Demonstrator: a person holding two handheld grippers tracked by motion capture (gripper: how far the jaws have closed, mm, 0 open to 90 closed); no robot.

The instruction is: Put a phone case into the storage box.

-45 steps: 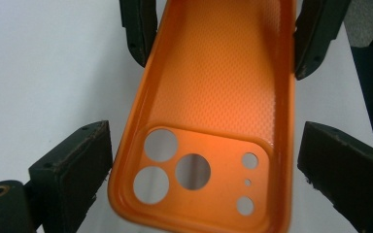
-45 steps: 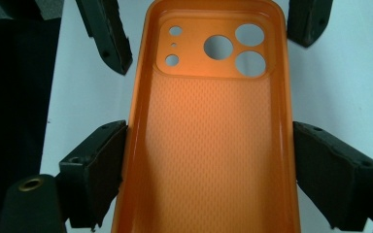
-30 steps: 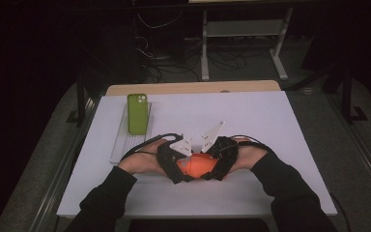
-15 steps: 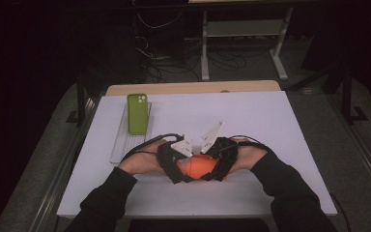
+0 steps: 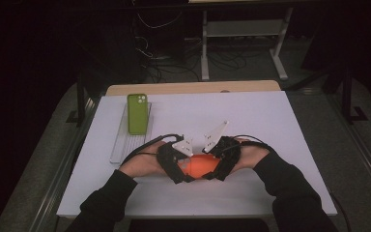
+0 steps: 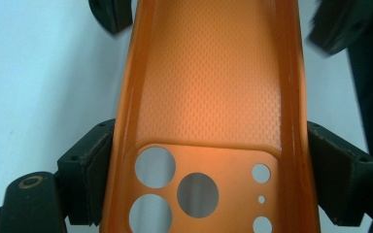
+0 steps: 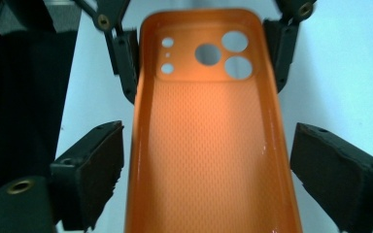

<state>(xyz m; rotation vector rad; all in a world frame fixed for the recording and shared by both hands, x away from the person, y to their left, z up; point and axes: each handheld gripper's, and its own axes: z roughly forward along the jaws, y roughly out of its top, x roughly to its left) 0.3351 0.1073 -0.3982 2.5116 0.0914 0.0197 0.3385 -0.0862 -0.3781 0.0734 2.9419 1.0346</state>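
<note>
We've got the orange case point(image 5: 202, 166) near the table's point(image 5: 270, 125) front edge | left gripper point(image 6: 209, 160) clamps its camera end | right gripper point(image 7: 209, 165) just opening, pads off the rims | risk: one-ended hold, case could droop or twist out

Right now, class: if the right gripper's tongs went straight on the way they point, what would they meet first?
Probably the left gripper, whose tongs flank the orange phone case's far, camera-hole end; depth is uncertain.
</note>
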